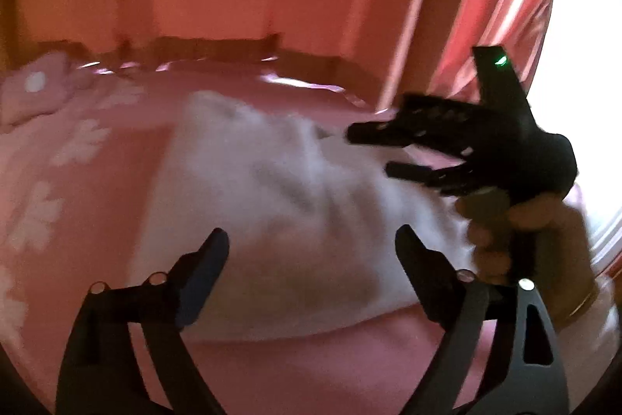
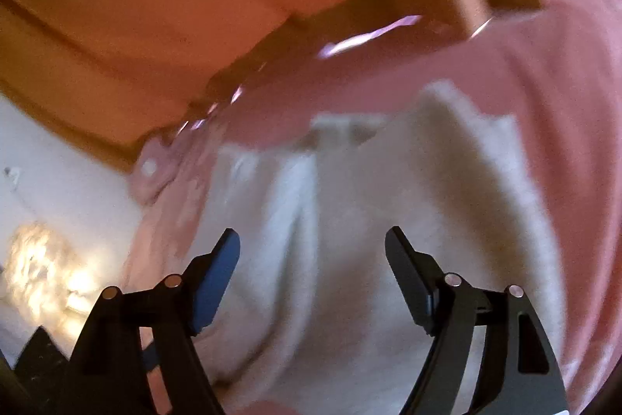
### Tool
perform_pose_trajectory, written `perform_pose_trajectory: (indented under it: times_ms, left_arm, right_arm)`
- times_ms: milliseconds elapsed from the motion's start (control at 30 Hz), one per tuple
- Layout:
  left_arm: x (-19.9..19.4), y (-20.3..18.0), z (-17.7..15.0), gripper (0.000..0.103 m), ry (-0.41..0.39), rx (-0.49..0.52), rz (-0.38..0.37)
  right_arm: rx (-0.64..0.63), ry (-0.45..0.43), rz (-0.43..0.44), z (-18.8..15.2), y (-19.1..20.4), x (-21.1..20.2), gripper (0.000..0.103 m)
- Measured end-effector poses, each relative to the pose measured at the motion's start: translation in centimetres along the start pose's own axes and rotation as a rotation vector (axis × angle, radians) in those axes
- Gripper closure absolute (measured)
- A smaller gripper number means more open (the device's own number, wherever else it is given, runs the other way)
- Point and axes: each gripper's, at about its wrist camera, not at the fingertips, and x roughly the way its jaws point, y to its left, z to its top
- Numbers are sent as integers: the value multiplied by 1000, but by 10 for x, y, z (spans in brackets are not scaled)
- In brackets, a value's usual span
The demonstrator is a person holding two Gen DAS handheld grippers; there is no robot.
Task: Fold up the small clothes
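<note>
1. A soft white garment (image 1: 272,197) lies spread on the pink flower-printed bedsheet (image 1: 58,181), just ahead of and below both grippers.
2. From the left gripper (image 1: 311,240) its long axis runs from the near edge away toward the far left; the far end narrows.
3. From the right gripper (image 2: 313,240) the cloth shows lengthwise folds running away from the fingers, with one edge raised at the far right.
4. Left gripper: jaws stand wide apart, with nothing between them; the cloth lies beneath.
5. Right gripper (image 1: 369,154): jaws apart and empty, just right of the garment, held by a hand (image 1: 517,232).
6. Both views are blurred; I cannot tell what kind of garment it is. Its near edge is cut off behind the right gripper's fingers (image 2: 217,271).
</note>
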Motion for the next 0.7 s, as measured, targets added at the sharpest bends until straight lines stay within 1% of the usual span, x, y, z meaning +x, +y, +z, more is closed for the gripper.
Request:
perform_pose_trajectory:
  times_ms: [33,67,133,200,233,300,400,433,533,600,700]
  left_arm:
    - [-2,0,-6,17,10,15,6]
    - [-2,6,-12,16,23,50,18]
    - [-3,8,-22,13,17,113,86]
    - [-7,9,-27,13,19,160,118]
    - [-10,11,-27,13,19,165,118]
    - [-15,18,-28,12,29,133,94]
    - [-20,34,-29,10,44,56,45]
    - [-20,36,-33,10,50,43,46]
    - [-27,38,-41,10,61,48,51]
    - [-31,40,-45,9,57,62,72]
    - [-26,43,-50,8,68,85,105]
  right_arm:
    - [-3,33,17,-3,4,7,28]
    - [-9,55,22,-6,7,12,28]
    - [-27,98,8,-11,13,22,28]
    - [-28,126,-13,-14,15,30,28]
    - [-24,134,-15,-15,14,33,28]
    - [-17,142,-7,-15,14,36,27]
    - [5,139,41,-16,15,35,27]
    - [18,146,68,-16,15,36,27]
    - [46,180,144,-21,17,42,27]
    - [40,206,165,-24,23,48,26]
    - [-1,211,154,-28,35,55,27]
